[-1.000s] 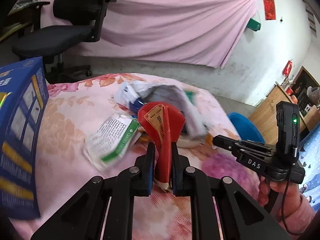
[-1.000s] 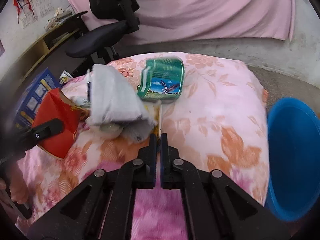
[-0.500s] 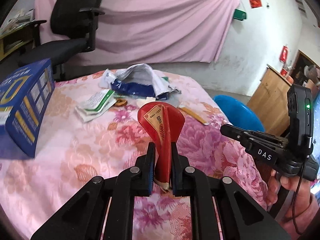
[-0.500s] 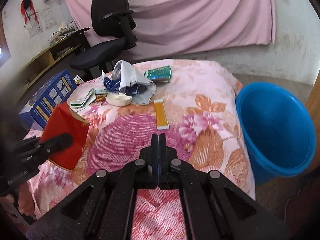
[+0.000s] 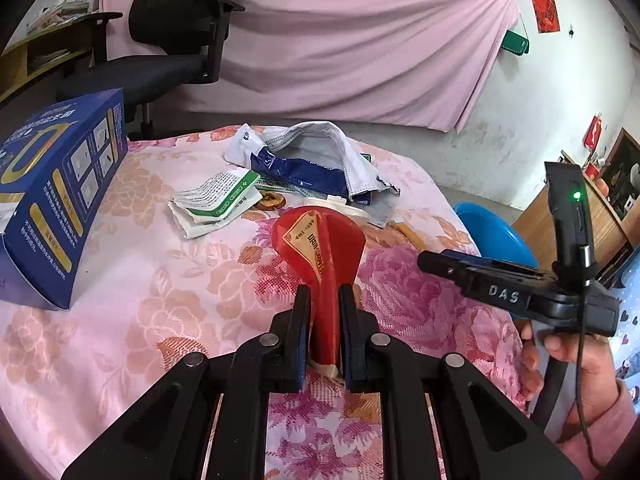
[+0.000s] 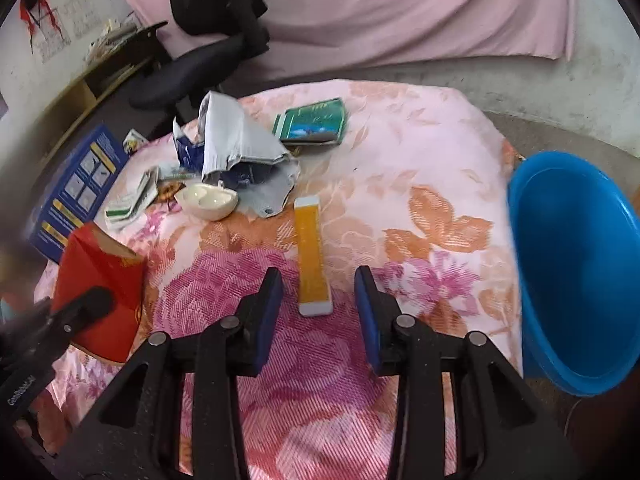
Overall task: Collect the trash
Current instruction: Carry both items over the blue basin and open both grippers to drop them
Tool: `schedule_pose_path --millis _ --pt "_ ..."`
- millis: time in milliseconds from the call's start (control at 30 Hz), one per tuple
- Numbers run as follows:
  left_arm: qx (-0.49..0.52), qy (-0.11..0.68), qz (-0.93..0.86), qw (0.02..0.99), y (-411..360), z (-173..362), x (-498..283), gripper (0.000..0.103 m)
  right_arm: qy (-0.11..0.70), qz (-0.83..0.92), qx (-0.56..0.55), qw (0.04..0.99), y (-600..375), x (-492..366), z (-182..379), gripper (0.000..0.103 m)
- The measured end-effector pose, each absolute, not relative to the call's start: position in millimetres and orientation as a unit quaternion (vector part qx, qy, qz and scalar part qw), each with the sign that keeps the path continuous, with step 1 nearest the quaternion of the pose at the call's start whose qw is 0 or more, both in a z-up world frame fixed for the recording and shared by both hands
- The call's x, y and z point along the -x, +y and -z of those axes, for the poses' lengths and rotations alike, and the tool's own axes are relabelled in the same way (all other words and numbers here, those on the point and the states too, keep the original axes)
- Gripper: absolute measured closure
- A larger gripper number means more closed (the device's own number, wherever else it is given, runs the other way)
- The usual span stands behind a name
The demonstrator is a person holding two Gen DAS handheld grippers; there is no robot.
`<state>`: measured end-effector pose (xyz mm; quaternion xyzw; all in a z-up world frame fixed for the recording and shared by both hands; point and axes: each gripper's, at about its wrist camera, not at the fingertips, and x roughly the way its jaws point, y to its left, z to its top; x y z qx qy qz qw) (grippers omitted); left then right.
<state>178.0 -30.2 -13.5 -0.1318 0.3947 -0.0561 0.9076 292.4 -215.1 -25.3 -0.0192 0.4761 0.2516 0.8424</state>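
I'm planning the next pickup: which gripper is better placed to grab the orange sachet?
Right. The right gripper is open and empty, with the orange sachet lying between its fingertips. The left gripper is shut on the red packet, so it is occupied.

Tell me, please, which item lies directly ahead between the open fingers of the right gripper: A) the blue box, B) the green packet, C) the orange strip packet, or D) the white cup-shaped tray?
C: the right gripper stands open, and the orange strip packet lies flat on the floral cloth with its near end between the fingers.
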Motion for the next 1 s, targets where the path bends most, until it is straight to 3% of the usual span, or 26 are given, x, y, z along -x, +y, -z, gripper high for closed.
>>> schedule_pose_path --millis 100,300,567,700,1000 --pt "0.137 0.389 0.058 0.909 -28.9 13.5 -176.0 0.092 0.475 -0.255 0.038 0.842 -210.2 -289.6 25.7 0.059" --pt "0.111 0.362 0.071 0.923 -43.0 4.2 -168.3 0.093 0.437 -0.260 0.036 0.860 -217.2 -275.5 12.0 0.060" --pt "0.059 0.263 0.105 0.957 -88.0 -37.8 -166.2 0.093 0.190 -0.251 -0.020 0.949 -285.4 -205.7 -44.7 0.059" --pt "0.043 0.204 0.142 0.968 -116.6 -64.1 -169.7 0.093 0.108 -0.194 -0.031 0.975 -324.1 -192.5 -64.2 0.059" --pt "0.004 0.160 0.234 0.959 -206.6 -89.6 -217.3 0.093 0.052 -0.087 -0.050 0.994 -399.6 -199.7 -78.6 0.059"
